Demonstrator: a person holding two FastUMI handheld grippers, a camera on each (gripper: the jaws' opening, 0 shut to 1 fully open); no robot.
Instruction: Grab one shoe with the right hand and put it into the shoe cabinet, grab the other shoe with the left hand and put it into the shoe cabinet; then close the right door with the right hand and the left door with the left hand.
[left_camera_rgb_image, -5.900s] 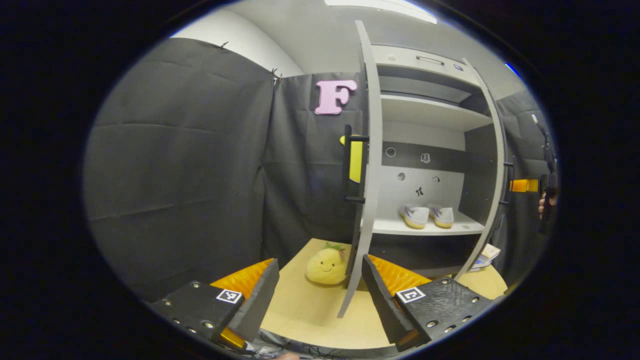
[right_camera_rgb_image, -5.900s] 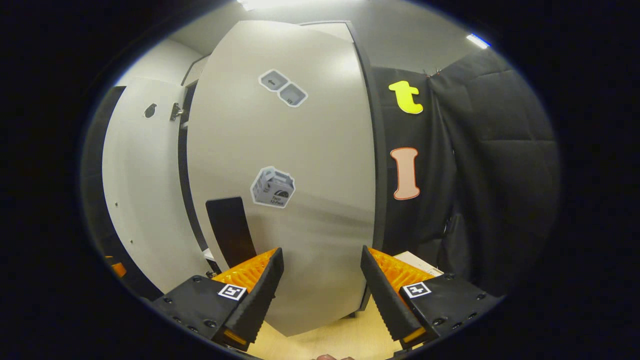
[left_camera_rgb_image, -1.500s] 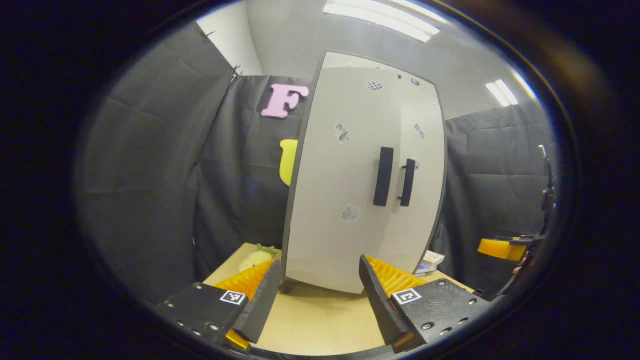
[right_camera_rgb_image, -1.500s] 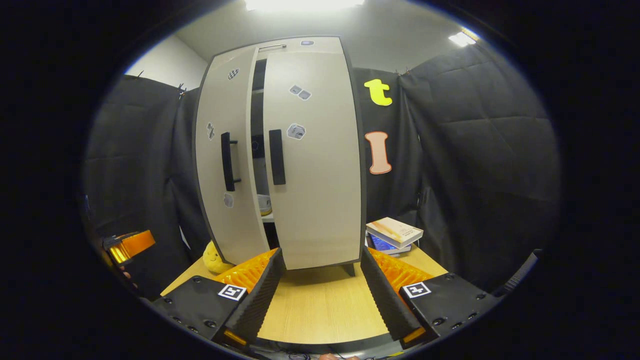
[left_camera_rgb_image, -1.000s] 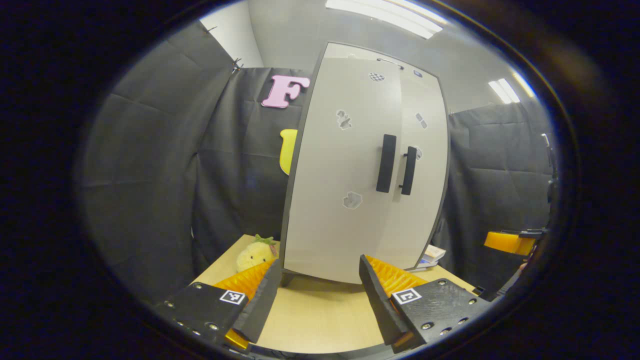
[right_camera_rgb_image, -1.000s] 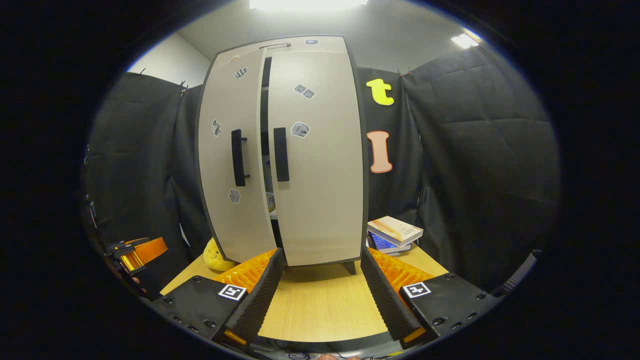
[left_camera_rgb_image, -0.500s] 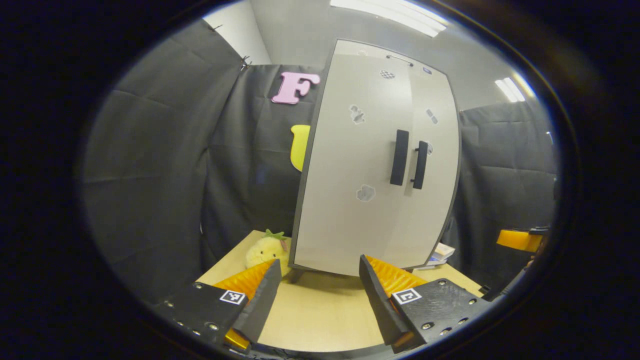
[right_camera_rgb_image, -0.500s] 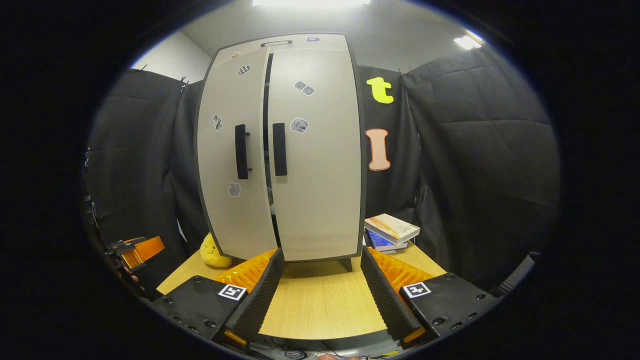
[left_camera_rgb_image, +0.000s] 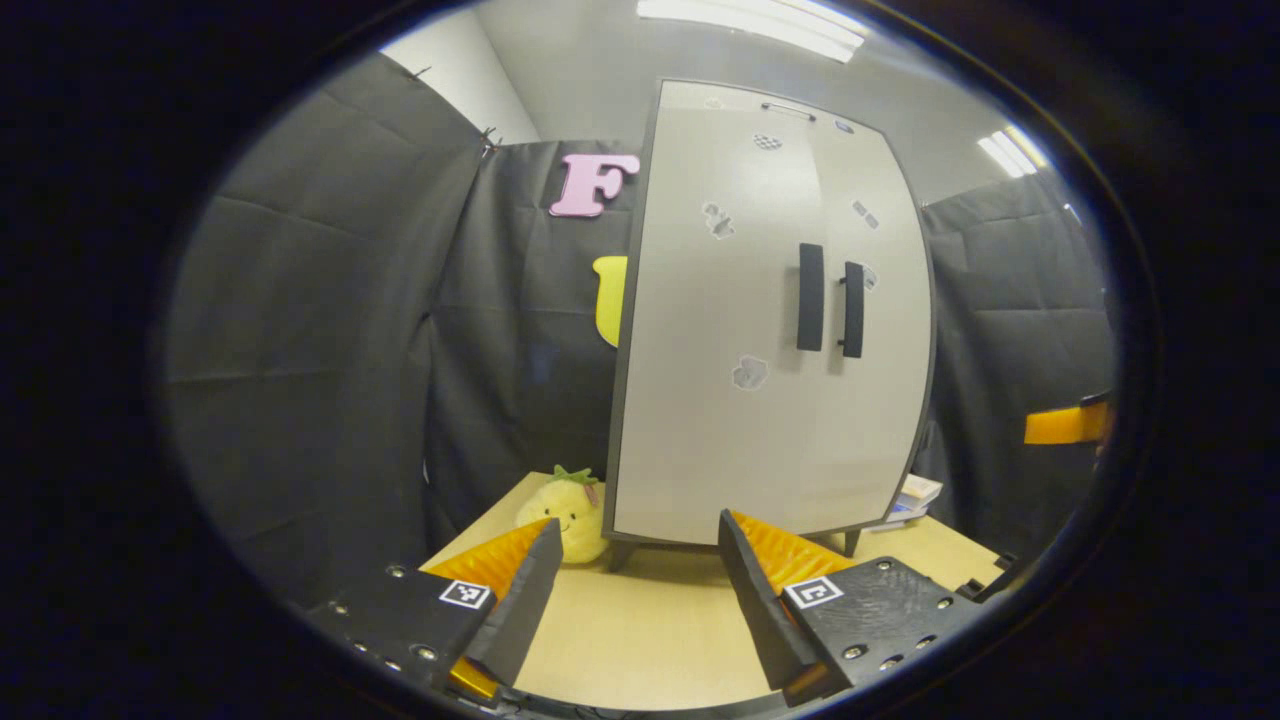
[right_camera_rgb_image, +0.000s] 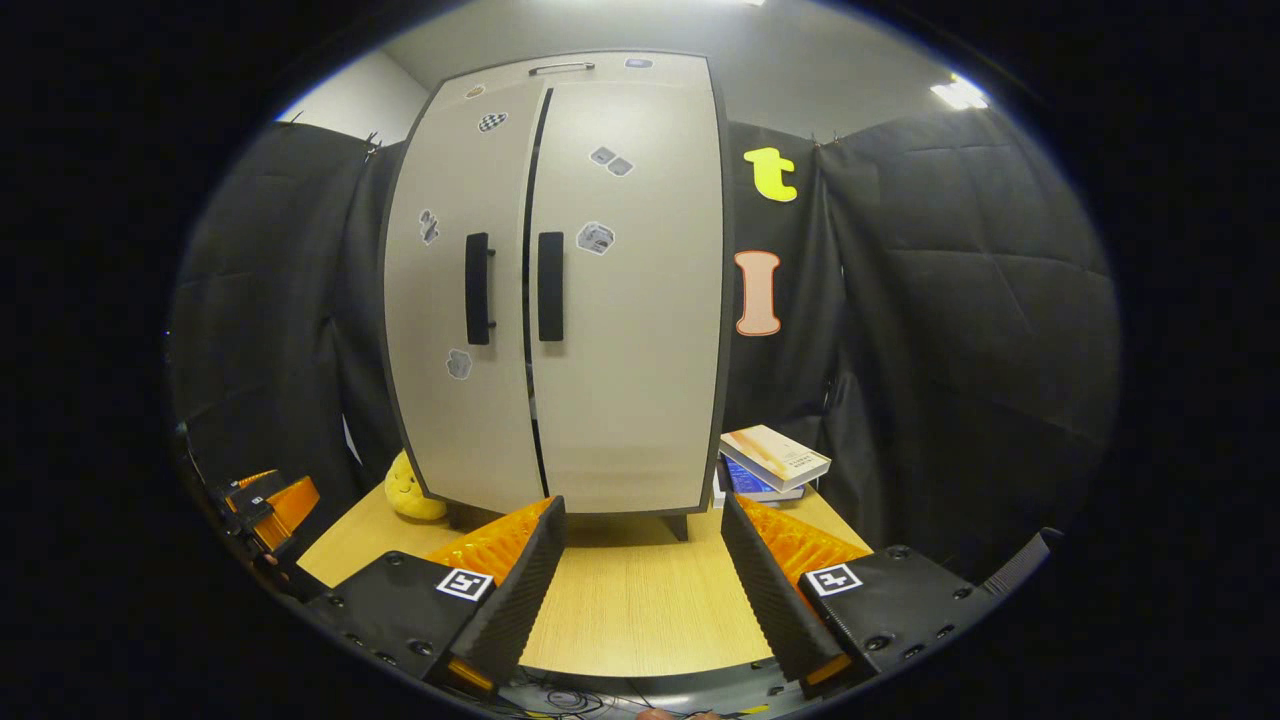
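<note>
The grey shoe cabinet (right_camera_rgb_image: 560, 290) stands upright on the wooden table (right_camera_rgb_image: 640, 600) with both doors swung flat against its front. Two black handles (right_camera_rgb_image: 478, 288) sit side by side at the middle seam. The shoes are hidden behind the doors. In the left gripper view the cabinet (left_camera_rgb_image: 770, 330) is seen from its left. My left gripper (left_camera_rgb_image: 632, 590) is open and empty, held back from the cabinet over the table. My right gripper (right_camera_rgb_image: 642, 590) is open and empty too, facing the doors from a distance. The left gripper (right_camera_rgb_image: 262, 505) also shows at the far left of the right gripper view.
A yellow plush pineapple (left_camera_rgb_image: 565, 505) sits on the table beside the cabinet's left foot. A stack of books (right_camera_rgb_image: 770, 462) lies to the cabinet's right. Black cloth walls close in on all sides.
The left door swung the rest of the way until it met the right door. Both grippers drew back from the cabinet.
</note>
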